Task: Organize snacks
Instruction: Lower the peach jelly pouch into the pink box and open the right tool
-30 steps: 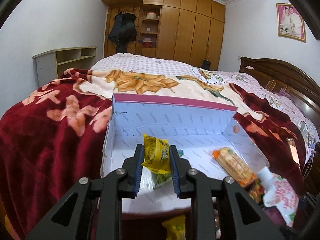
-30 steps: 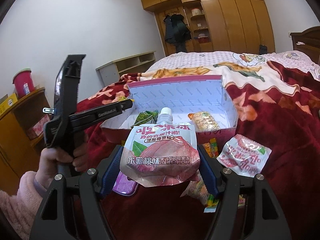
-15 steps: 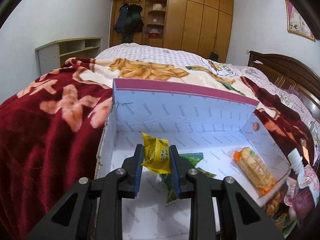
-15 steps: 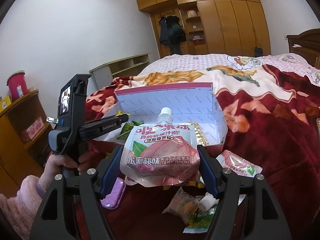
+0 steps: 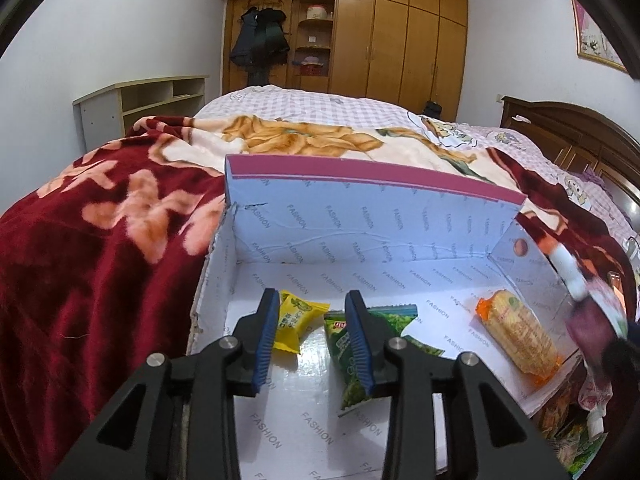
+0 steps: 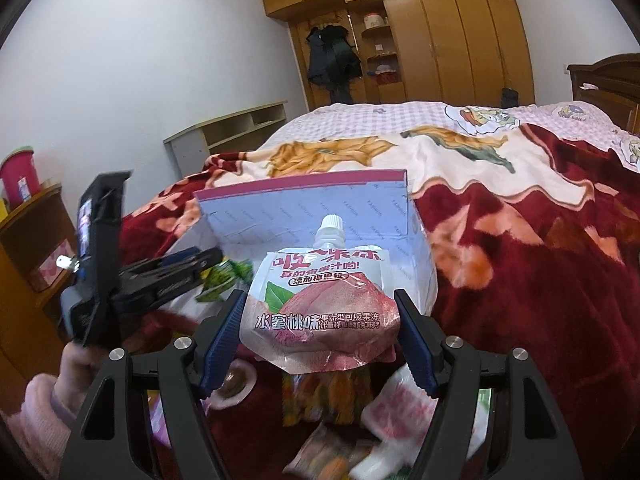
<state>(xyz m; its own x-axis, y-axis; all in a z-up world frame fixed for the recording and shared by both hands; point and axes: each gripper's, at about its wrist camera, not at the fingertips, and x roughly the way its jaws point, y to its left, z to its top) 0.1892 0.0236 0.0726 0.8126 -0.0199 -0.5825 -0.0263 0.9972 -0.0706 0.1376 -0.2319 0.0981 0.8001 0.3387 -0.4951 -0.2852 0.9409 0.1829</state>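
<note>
A white cardboard box [image 5: 360, 232] with a magenta rim lies open on the bed. Over its floor my left gripper [image 5: 312, 338] is opening its jaws. A yellow packet [image 5: 294, 326] lies loose between them on the box floor, beside the left pad. A green packet [image 5: 384, 316] lies partly under the right finger, and an orange cracker pack [image 5: 520, 340] rests at the box's right end. My right gripper [image 6: 320, 344] is shut on a pink peach jelly pouch [image 6: 324, 312] with a white cap, held upright just in front of the box [image 6: 304, 208]. The pouch [image 5: 592, 312] shows blurred at the box's right wall.
Several loose snacks [image 6: 320, 400] and another pink pouch [image 6: 400, 408] lie on the red flowered blanket [image 6: 540, 280] below the right gripper. A hand in a pink sleeve [image 6: 36, 412] holds the left gripper [image 6: 180, 272]. A wooden cabinet with a pink cup [image 6: 18, 172] stands at left.
The left jaws have parted and the yellow packet has dropped onto the box floor. The right gripper has carried the pouch closer to the box.
</note>
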